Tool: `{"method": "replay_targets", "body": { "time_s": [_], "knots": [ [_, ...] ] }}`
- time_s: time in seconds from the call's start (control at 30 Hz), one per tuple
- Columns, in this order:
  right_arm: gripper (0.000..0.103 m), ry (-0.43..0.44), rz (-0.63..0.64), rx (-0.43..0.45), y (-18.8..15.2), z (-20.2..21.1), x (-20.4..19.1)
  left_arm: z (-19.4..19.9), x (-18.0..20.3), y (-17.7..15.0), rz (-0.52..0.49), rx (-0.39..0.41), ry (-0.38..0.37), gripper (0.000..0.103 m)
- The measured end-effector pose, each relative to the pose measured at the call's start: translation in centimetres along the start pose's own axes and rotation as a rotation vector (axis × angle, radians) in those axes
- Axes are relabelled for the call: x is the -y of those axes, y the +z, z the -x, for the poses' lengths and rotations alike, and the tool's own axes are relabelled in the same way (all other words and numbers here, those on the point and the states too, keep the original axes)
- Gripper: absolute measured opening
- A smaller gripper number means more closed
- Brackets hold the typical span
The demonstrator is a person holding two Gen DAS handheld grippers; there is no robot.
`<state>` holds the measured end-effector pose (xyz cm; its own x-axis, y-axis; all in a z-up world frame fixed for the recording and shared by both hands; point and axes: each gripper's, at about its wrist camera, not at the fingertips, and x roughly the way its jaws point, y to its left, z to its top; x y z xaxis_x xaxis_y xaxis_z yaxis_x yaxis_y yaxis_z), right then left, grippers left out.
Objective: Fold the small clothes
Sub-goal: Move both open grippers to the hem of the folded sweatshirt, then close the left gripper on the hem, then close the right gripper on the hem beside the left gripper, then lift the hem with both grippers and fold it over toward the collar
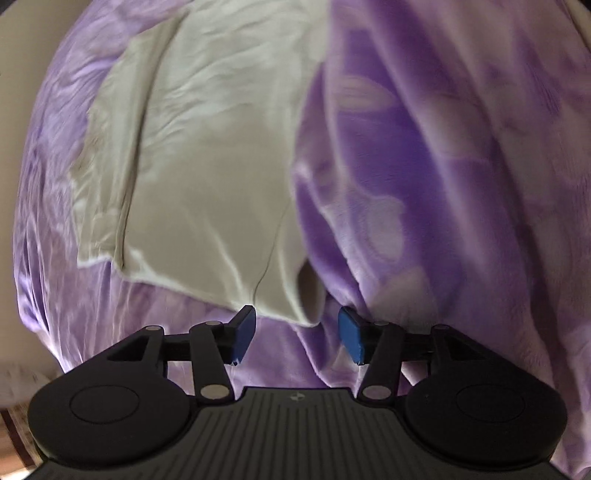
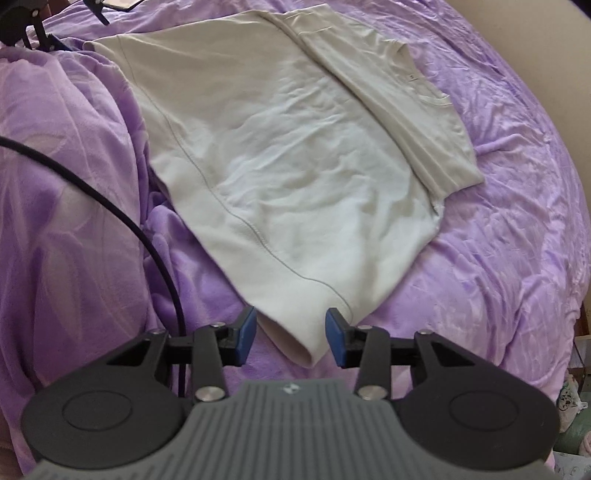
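Observation:
A cream shirt (image 1: 207, 166) lies partly folded on a purple blanket (image 1: 424, 155). One side is doubled over along its left edge in the left wrist view. My left gripper (image 1: 295, 334) points down at the shirt's near corner. It is open, and the corner's tip lies loose in the gap without touching either blue pad. In the right wrist view the same shirt (image 2: 288, 155) spreads flat with a folded strip on its right. My right gripper (image 2: 290, 339) is open too, with another shirt corner lying between its fingers and not pinched.
A raised bulge of purple blanket (image 2: 66, 192) borders the shirt's left side in the right wrist view. A black cable (image 2: 147, 236) runs across the bulge. A dark device (image 2: 22, 22) sits at the top left. The bed's edge (image 2: 576, 280) falls away at the right.

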<state>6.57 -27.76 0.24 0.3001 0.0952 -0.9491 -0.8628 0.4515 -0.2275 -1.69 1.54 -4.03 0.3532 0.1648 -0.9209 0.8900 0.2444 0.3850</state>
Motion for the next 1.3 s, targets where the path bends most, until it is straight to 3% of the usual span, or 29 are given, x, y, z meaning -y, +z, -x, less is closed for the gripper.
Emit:
{"method": "replay_targets", "body": {
  "time_s": [0.2, 0.27, 0.3, 0.4, 0.6, 0.83, 1.0, 1.07, 1.3],
  "knots": [
    [0.039, 0.027, 0.072, -0.015, -0.3, -0.5, -0.9, -1.8, 0.5, 0.8, -0.041, -0.001, 0.045, 0.060],
    [0.044, 0.032, 0.118, -0.006, -0.4, -0.2, -1.4, -1.8, 0.2, 0.8, -0.019, 0.004, 0.039, 0.036],
    [0.044, 0.033, 0.141, -0.003, -0.4, -0.1, -1.7, -1.6, 0.2, 0.8, -0.006, 0.014, 0.024, 0.019],
    [0.047, 0.020, 0.230, -0.002, -0.3, -0.1, -2.7, -0.7, -0.5, 0.6, 0.047, 0.048, 0.019, 0.008],
    [0.051, -0.062, 0.408, -0.054, 0.2, -1.7, -4.3, 1.1, -3.8, 0.4, 0.270, 0.115, 0.009, 0.004],
    [0.047, -0.089, 0.492, -0.102, -0.5, -4.5, -4.6, 2.6, -7.2, -0.6, 0.508, 0.174, -0.046, 0.003],
    [0.021, -0.148, 0.540, -0.126, -1.6, -5.3, -4.8, 3.1, -8.8, -1.7, 0.640, 0.198, -0.028, 0.003],
    [0.000, -0.150, 0.530, -0.111, -1.8, -5.0, -4.9, 3.3, -9.2, -2.2, 0.670, 0.212, -0.021, 0.003],
    [0.000, -0.241, 0.327, 0.061, -1.6, -0.8, -2.2, 4.8, -9.9, -3.4, 0.764, 0.263, 0.040, 0.003]
  ]
}}
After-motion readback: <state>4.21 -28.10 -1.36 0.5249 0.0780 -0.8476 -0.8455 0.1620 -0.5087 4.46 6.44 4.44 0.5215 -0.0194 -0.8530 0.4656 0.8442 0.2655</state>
